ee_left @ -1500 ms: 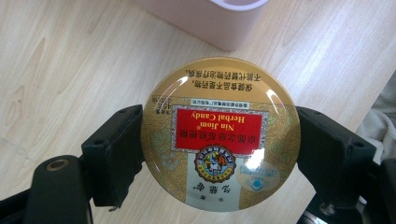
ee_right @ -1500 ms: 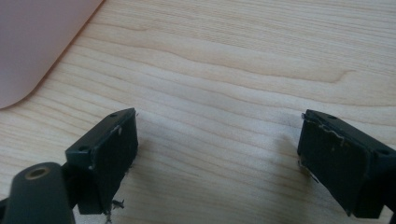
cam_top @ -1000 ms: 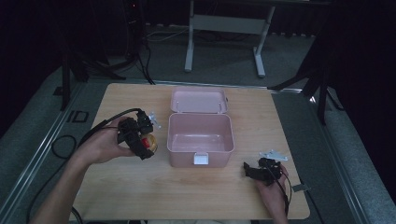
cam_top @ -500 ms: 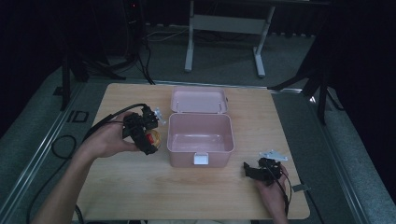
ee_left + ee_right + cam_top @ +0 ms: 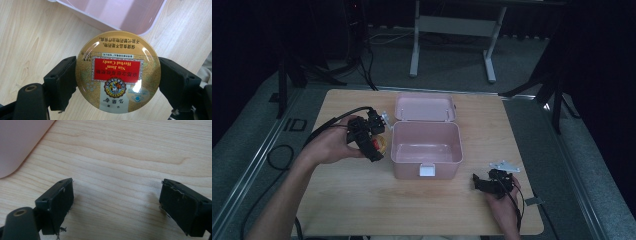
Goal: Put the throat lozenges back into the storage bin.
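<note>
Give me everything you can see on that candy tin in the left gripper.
The herbal candy tin is round, glossy gold metal by its look, with a red label reading Nin Jiom Herbal Candy. Its lid is on, facing the camera. The left gripper clamps it by the rim, above the wooden table, beside the open pink box.

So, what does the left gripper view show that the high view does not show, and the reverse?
The left gripper view gives the round candy tin close up: a gold lid and a red label reading Nin Jiom Herbal Candy, clamped at its sides by the two black jaws. The high view gives the layout: the open pink box with its lid back, the left gripper beside it, and the right gripper resting on the table. Both show the tin, the box and the wooden table.
</note>
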Action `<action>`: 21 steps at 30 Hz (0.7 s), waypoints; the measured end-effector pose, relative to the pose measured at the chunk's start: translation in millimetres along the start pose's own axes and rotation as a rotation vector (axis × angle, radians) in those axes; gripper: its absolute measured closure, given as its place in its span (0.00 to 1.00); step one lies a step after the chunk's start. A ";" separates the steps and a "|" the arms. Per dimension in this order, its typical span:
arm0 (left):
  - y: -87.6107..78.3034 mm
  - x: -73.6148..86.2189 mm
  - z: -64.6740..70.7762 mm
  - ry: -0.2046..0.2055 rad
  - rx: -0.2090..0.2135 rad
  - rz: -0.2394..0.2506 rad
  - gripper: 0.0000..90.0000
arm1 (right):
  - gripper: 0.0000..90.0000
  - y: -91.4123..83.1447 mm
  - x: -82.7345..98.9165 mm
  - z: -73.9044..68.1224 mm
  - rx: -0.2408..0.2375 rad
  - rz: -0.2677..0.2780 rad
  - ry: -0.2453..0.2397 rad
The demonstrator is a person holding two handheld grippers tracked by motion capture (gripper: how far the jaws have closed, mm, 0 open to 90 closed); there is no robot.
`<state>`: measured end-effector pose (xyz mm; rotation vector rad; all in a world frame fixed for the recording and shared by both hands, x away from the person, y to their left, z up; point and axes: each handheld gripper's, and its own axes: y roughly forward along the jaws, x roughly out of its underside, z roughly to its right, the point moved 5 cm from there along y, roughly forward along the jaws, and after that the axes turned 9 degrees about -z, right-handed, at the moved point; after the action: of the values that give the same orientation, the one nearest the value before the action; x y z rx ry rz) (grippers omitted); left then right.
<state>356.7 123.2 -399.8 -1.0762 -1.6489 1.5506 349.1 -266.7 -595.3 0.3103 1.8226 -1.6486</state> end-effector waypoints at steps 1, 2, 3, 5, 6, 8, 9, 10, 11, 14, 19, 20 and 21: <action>0.0 0.0 0.0 0.000 0.000 0.000 0.23 | 0.13 0.0 0.0 0.0 0.000 0.000 0.000; -0.8 -1.2 -0.2 0.002 0.000 -0.002 0.23 | 0.13 0.0 0.0 0.0 0.000 0.000 0.000; -1.1 -2.5 -0.5 0.004 -0.002 -0.001 0.23 | 0.13 0.0 0.0 0.0 0.000 0.000 0.000; -2.4 -6.2 -0.9 0.011 -0.004 -0.003 0.23 | 0.13 0.0 0.0 0.0 0.000 0.000 0.000; -2.9 -7.7 -1.0 0.011 -0.003 0.001 0.23 | 0.13 0.0 0.0 0.0 0.000 0.000 -0.001; -3.5 -10.2 -1.2 0.014 -0.004 0.003 0.23 | 0.13 0.0 0.0 0.1 0.000 0.000 -0.001; -3.3 -11.3 -0.9 0.018 -0.007 0.001 0.23 | 0.13 0.0 0.1 0.1 0.000 0.000 -0.002; -3.3 -11.3 -0.9 0.018 -0.007 0.001 0.23 | 0.13 0.0 0.1 0.1 0.000 0.000 -0.001; -3.1 -13.6 -0.5 0.021 -0.008 0.003 0.23 | 0.13 0.0 0.1 0.1 0.000 0.000 -0.001; -2.4 -16.2 -0.1 0.026 -0.007 0.001 0.23 | 0.13 0.0 0.1 0.1 0.000 0.000 -0.001; -2.3 -19.2 -1.4 0.026 -0.007 0.003 0.23 | 0.13 0.0 0.0 0.0 0.000 0.000 -0.001; -2.3 -19.2 -1.4 0.026 -0.007 0.003 0.23 | 0.13 0.0 0.1 0.0 0.000 0.000 -0.001; -2.5 -19.8 -1.8 0.027 -0.008 0.003 0.23 | 0.13 0.0 0.1 0.0 0.000 0.000 -0.001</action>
<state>367.3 106.7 -395.3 -1.0995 -1.6370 1.5261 349.1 -266.7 -595.3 0.3093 1.8221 -1.6489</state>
